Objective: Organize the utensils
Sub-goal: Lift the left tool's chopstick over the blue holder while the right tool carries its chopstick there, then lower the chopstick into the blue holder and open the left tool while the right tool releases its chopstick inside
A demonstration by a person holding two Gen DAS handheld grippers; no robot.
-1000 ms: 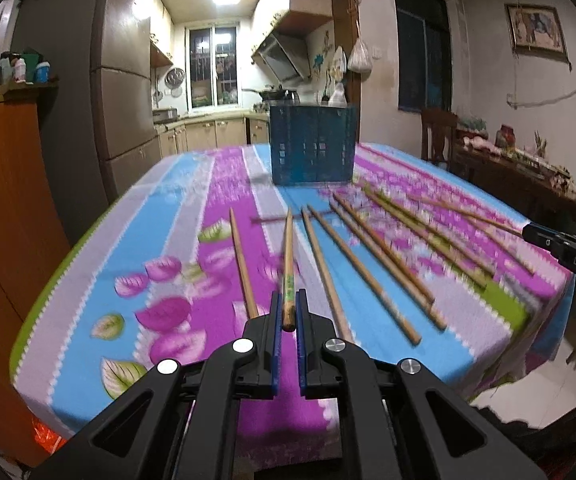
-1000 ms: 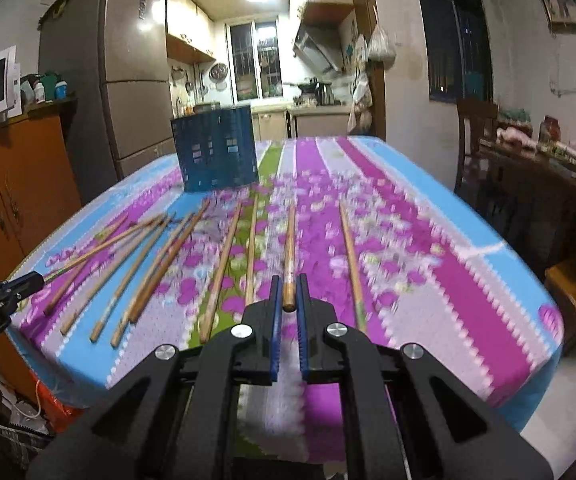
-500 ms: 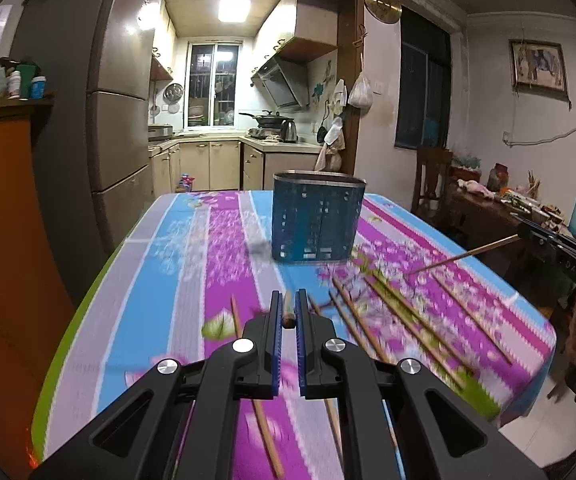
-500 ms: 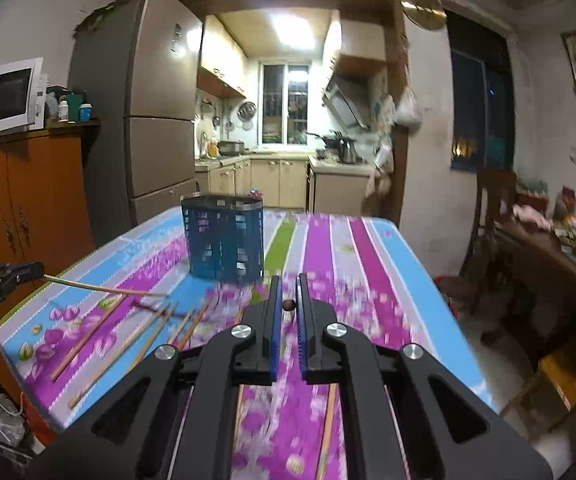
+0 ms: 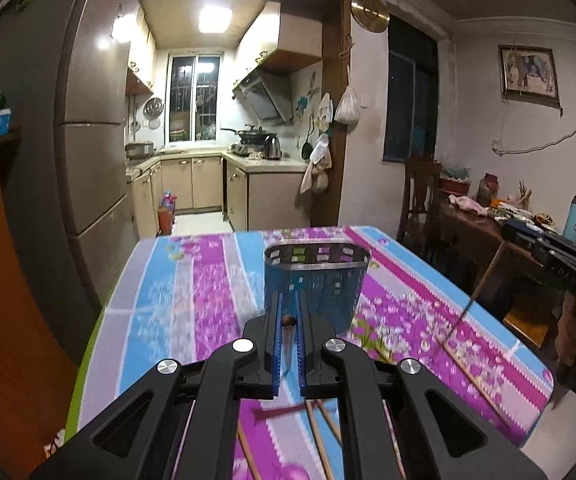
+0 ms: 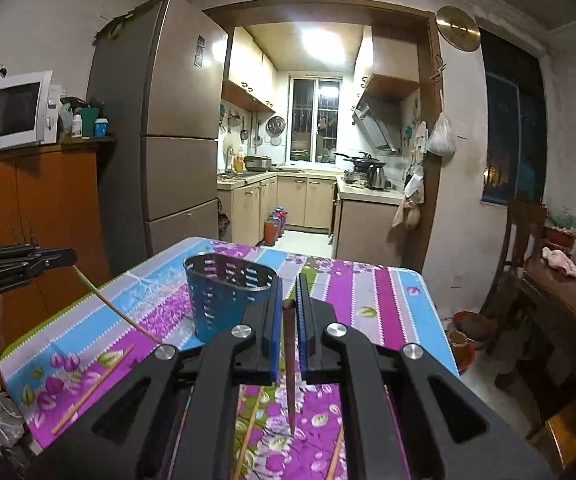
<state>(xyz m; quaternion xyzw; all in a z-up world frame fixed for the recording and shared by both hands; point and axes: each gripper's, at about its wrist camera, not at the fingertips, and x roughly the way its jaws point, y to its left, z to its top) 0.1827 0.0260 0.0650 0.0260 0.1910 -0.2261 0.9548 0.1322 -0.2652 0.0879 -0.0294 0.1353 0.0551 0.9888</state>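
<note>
A blue perforated utensil holder (image 5: pixel 315 284) (image 6: pixel 227 300) stands upright on the striped floral tablecloth (image 5: pixel 207 300) (image 6: pixel 372 300). My left gripper (image 5: pixel 289 300) is shut on a wooden chopstick (image 5: pixel 288 330), which hangs tip-down just in front of the holder. My right gripper (image 6: pixel 290 284) is shut on another chopstick (image 6: pixel 290 364), held above the cloth to the right of the holder. Each wrist view also shows the other gripper, the right gripper (image 5: pixel 512 234) and the left gripper (image 6: pixel 67 258), with its stick slanting down. Several loose chopsticks (image 6: pixel 91 388) (image 5: pixel 320 436) lie on the cloth.
A tall fridge (image 6: pixel 167 140) and an orange cabinet (image 6: pixel 47 208) with a microwave (image 6: pixel 11 114) stand left of the table. At the right are a dark wooden chair (image 5: pixel 422 196) and a cluttered side table (image 5: pixel 488 220). The kitchen doorway lies beyond the table's far edge.
Both grippers rose off the table, each lifting a chopstick, and came closer to the holder. The sticks, first flat on the cloth, now hang tip-down.
</note>
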